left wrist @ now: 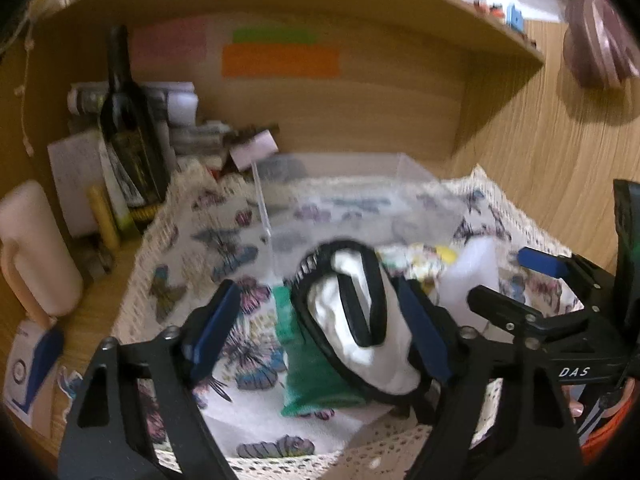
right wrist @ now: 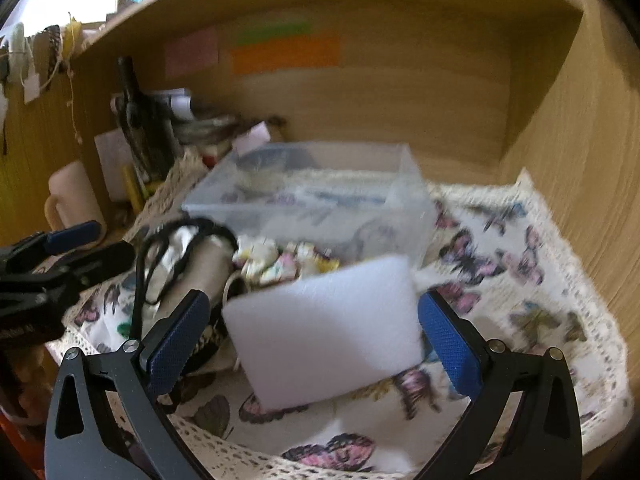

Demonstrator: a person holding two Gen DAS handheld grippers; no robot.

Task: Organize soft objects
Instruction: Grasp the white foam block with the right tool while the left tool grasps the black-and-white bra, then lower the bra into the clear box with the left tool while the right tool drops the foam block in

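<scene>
My left gripper [left wrist: 320, 328] is open around a white pouch with black trim [left wrist: 360, 320], which lies on a green cloth item [left wrist: 308, 372]. My right gripper [right wrist: 316, 344] is open with a white foam sponge [right wrist: 324, 328] between its blue pads [right wrist: 450, 346]; the sponge rests tilted on the butterfly cloth [right wrist: 500, 280] and seems to touch neither pad. A crumpled floral soft item [right wrist: 280, 260] lies behind the sponge. A clear plastic box [right wrist: 320, 196] stands behind that. The right gripper also shows in the left wrist view [left wrist: 528, 280].
A dark bottle [left wrist: 128, 136], papers and small boxes crowd the back left of the wooden shelf nook. A pale mug [right wrist: 72, 196] stands left. Wooden walls close in at the back and right [right wrist: 580, 160]. A shelf board runs overhead.
</scene>
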